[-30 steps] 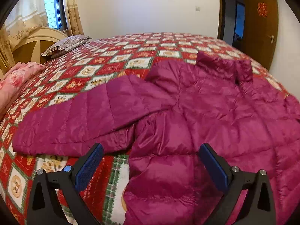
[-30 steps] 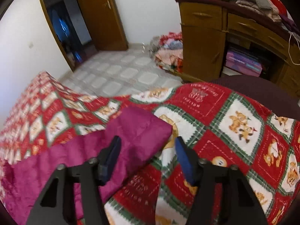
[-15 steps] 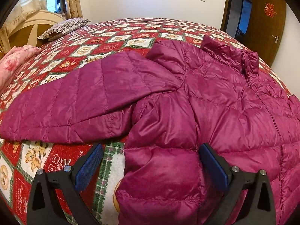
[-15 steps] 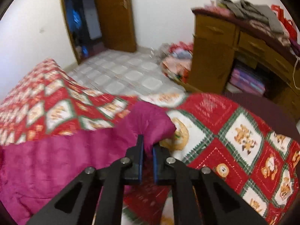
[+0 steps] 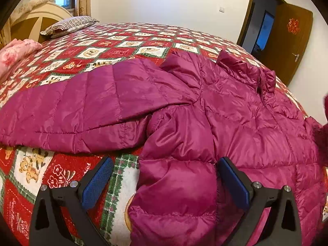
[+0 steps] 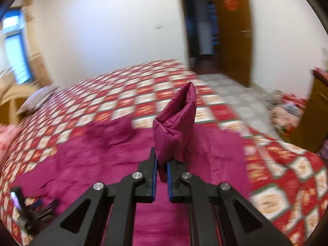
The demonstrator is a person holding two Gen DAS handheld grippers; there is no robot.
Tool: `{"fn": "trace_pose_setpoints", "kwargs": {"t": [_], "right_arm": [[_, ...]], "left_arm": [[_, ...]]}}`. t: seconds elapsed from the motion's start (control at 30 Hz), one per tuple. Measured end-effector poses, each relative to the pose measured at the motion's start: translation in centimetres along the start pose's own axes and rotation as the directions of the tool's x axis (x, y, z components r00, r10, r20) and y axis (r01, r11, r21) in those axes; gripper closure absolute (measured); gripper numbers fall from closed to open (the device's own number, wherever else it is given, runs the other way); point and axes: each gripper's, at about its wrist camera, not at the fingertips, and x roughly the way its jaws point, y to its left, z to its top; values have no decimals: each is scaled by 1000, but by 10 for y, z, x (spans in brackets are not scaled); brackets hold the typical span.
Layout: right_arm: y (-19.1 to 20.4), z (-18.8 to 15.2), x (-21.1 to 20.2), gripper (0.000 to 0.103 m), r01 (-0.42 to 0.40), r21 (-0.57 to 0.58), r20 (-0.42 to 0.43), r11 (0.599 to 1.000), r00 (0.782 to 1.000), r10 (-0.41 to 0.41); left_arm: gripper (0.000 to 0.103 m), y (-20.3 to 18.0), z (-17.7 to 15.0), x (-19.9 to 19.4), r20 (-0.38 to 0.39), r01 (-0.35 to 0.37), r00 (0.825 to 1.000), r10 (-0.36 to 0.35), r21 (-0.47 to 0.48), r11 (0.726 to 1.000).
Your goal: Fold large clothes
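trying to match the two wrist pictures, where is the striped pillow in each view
Left wrist: the striped pillow lies at upper left, at the far corner of the bed by the cream headboard.
Right wrist: the same pillow shows blurred at mid left, again beside the headboard.
Shared landmark: the brown door with a red decoration, at upper right in the left wrist view and at top, right of centre, in the right wrist view.

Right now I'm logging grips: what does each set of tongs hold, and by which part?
Right tongs pinch the magenta puffer jacket by its sleeve cuff. Left tongs stand open, holding nothing.
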Motion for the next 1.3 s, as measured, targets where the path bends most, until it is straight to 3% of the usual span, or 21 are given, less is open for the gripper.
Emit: {"fn": "trace_pose_setpoints", "kwargs": {"t": [0.17, 0.33, 0.47, 0.63, 0.7, 0.73, 0.8, 0.87, 0.9, 1.03, 1.1, 1.13, 1.2, 1.3], "right_arm": [[76, -22, 40, 93, -118, -64, -61, 991, 992, 114], [136, -49, 75, 93, -237, -79, -130, 968, 965, 226], [172, -65, 90, 93, -302, -93, -179, 949, 942, 282], [186, -79, 109, 91, -367, -62, -233, 928, 910, 344], [182, -83, 118, 83, -413, -12, -260, 911, 881, 395], [178, -85, 120, 71, -430, 14, -270, 903, 868, 417], [173, -85, 122, 48, -482, 72, -308, 873, 822, 479], [163, -73, 102, 48, -526, 94, -254, 845, 808, 532], [158, -67, 89, 48, -536, 82, -220, 840, 813, 540], [112, -40, 46, 48, -480, 72, -80, 874, 871, 485], [75, -31, 41, 51, -350, 73, -58, 934, 933, 354], [58, -30, 44, 57, -284, 73, -56, 956, 956, 288], [19, -31, 53, 66, -185, 115, -57, 976, 980, 192], [-30, -31, 71, 71, -81, 220, -69, 972, 993, 98]], "left_arm": [[1, 1, 0, 0, 2, 6, 1000, -6, -4, 1000], [1, 4, 0, -1, 11, 28, 1000, -28, -19, 999], [1, 5, -1, -1, 17, 37, 999, -37, -24, 999], [1, 6, -1, -1, 21, 42, 999, -41, -26, 999], [1, 6, -2, -1, 23, 44, 999, -44, -28, 999], [1, 6, -2, 0, 23, 44, 999, -43, -28, 999], [1, 5, -2, 0, 21, 40, 999, -39, -24, 999], [1, 5, -1, 0, 18, 36, 999, -35, -22, 999], [1, 5, -1, 1, 15, 32, 999, -32, -20, 999], [1, 2, 0, 1, 3, 9, 1000, -9, -5, 1000], [1, -4, 2, -2, -15, -25, 1000, 26, 30, 999], [1, -7, 4, -6, -21, -38, 999, 39, 52, 998], [1, -17, 13, -25, 21, -36, 999, 34, 101, 994], [1, -39, 37, -52, 133, -43, 991, 25, 135, 990]]}}
